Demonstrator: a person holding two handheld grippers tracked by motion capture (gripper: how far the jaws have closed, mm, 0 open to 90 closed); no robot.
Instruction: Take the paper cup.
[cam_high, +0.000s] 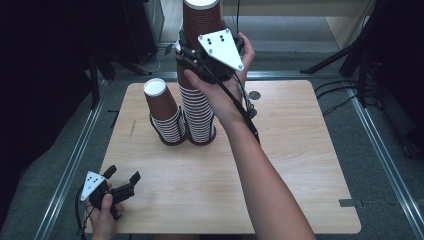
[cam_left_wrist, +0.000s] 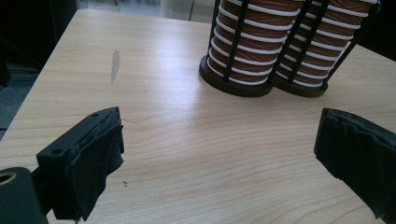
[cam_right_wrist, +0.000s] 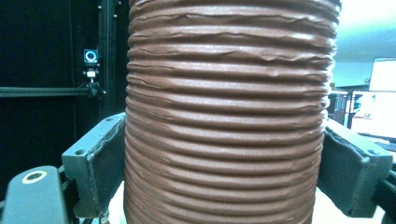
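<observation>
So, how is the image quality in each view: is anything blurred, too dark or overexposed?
High view: the table is evenly lit, the surroundings dark. Left gripper view: the near jaws are soft, the cup stacks sharper. Right gripper view: the tall cup stack is close and slightly soft; the bright background at right is overexposed.

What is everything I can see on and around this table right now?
Tall cup stack: one, brown with white rims, in the right rack, gripped near its top.
Short cup stack: one, brown, white inside, in the left rack.
Wire cup rack: one, black, two round bays, far middle of the table.
Table: one, light wood.
Left tool: one, black, open, near left corner.
Right tool: one, black, jaws against the tall stack's sides.
</observation>
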